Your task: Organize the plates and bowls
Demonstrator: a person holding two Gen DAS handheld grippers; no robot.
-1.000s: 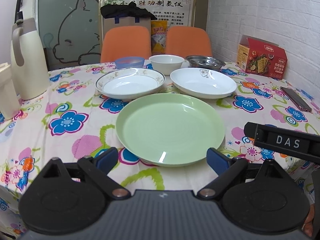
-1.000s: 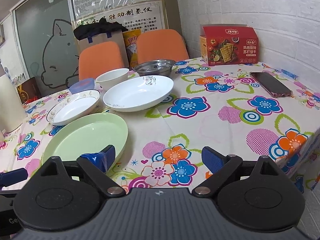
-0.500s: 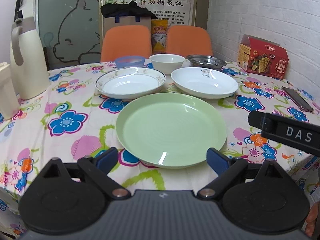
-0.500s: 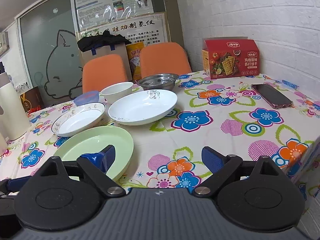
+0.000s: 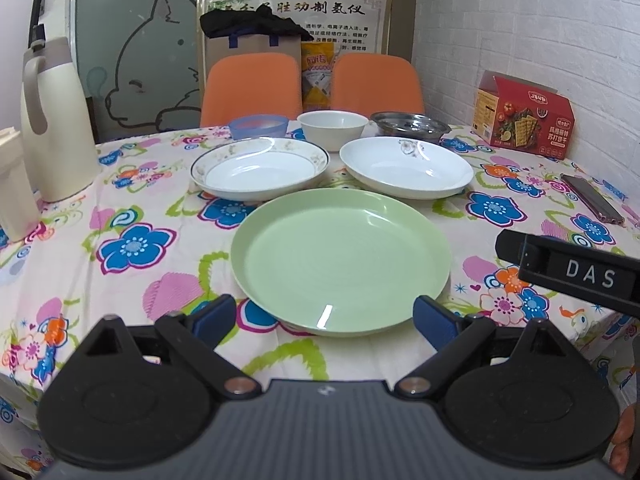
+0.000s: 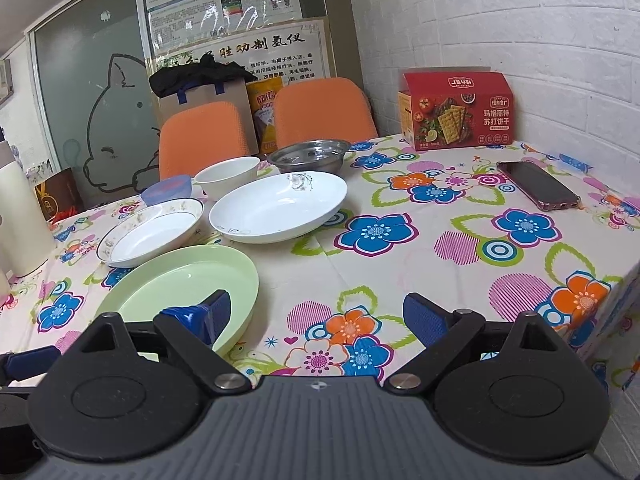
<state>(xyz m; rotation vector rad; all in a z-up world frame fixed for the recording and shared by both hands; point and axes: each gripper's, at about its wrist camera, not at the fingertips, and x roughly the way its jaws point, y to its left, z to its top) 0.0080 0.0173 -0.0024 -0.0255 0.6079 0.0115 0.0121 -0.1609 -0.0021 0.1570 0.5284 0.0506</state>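
Floral cloth covers the table (image 5: 132,248) under a white brick wall. Nearest its front edge sits the green plate (image 5: 340,256), with two white plates (image 5: 260,168) (image 5: 406,168) just behind and three bowls beyond. Both the left gripper (image 5: 325,318) and the right gripper (image 6: 316,316) hang spread wide, holding nothing. I'd guess the green plate is light, stiff plastic with a glossy, slippery face; a pinch on its raised near rim looks safest. The white ones look like china, heavier and chippable.
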